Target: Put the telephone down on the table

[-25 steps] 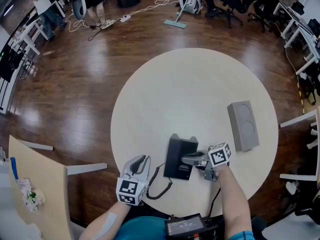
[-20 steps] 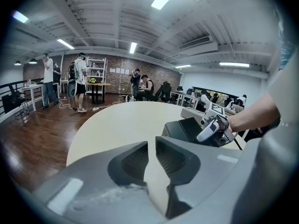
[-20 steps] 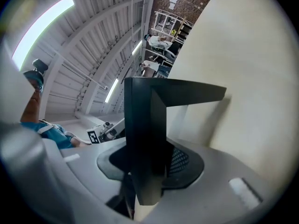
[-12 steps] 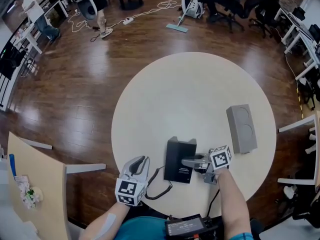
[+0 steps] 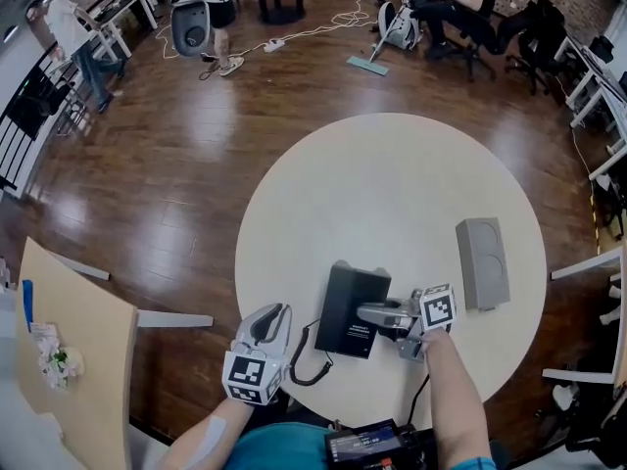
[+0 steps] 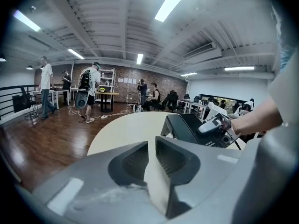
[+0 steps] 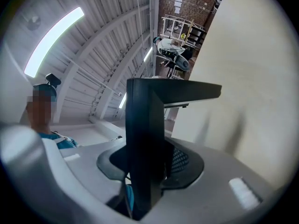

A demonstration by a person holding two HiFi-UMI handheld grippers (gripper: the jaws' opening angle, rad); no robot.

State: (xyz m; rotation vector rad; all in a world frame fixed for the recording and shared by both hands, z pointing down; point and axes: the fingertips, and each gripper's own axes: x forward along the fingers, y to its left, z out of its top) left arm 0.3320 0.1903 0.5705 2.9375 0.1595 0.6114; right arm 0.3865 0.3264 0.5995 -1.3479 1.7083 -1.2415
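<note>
The black telephone (image 5: 351,306) hangs just above the near part of the round cream table (image 5: 392,184), tilted. My right gripper (image 5: 367,313) is shut on its right edge; in the right gripper view the dark slab of the telephone (image 7: 145,139) stands clamped between the pads. Its coiled black cord (image 5: 309,362) loops down toward the table's near edge. My left gripper (image 5: 274,316) hovers at the near left rim, shut with nothing in it. From the left gripper view the telephone (image 6: 187,127) shows ahead to the right, beyond the left gripper (image 6: 152,146).
A grey rectangular box (image 5: 482,262) lies on the table to the right of the telephone. A light wooden desk (image 5: 73,360) stands at the left over the dark wood floor. People and office chairs are far at the back.
The right gripper has risen with the telephone, which now looks larger and more tilted. The left gripper has lifted a little too.
</note>
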